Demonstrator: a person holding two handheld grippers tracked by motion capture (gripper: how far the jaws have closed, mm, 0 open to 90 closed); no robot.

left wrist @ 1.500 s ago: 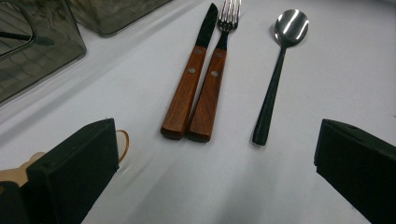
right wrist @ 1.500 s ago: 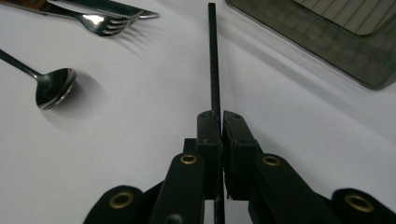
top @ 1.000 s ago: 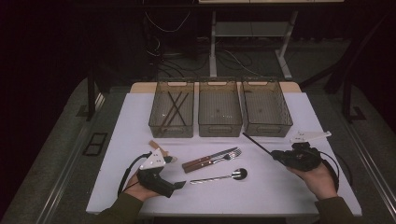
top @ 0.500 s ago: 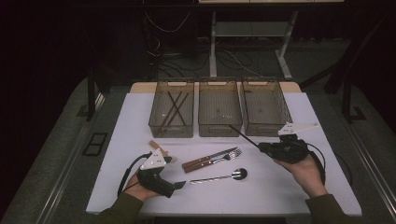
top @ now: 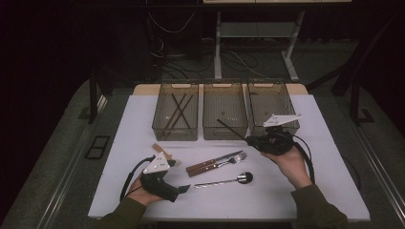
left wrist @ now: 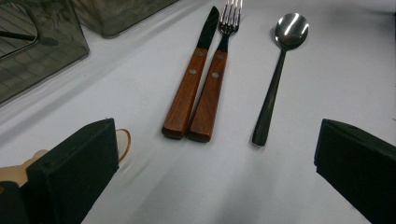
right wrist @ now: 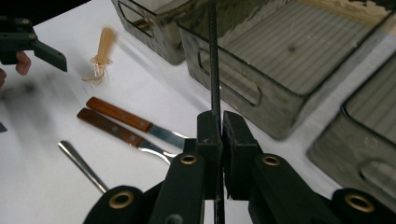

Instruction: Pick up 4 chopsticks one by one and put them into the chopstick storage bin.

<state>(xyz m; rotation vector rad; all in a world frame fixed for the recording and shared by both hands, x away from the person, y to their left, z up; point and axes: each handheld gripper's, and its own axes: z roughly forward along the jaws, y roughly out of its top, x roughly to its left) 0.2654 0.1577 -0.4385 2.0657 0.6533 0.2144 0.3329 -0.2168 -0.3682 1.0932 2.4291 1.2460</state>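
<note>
Your right hand-held gripper [right wrist: 218, 140] clamps a black chopstick [right wrist: 213, 70], its tip reaching toward the middle bin [top: 225, 110]. Your left hand-held gripper [top: 177, 190] rests wide open on the table [top: 325, 191], near the knife [left wrist: 191, 84], fork [left wrist: 215, 79] and spoon [left wrist: 278, 70].

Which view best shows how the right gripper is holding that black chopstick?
The right gripper view: the right gripper has its jaws clamped on the black chopstick, which points toward the bins. The high view shows the chopstick small and thin.
</note>
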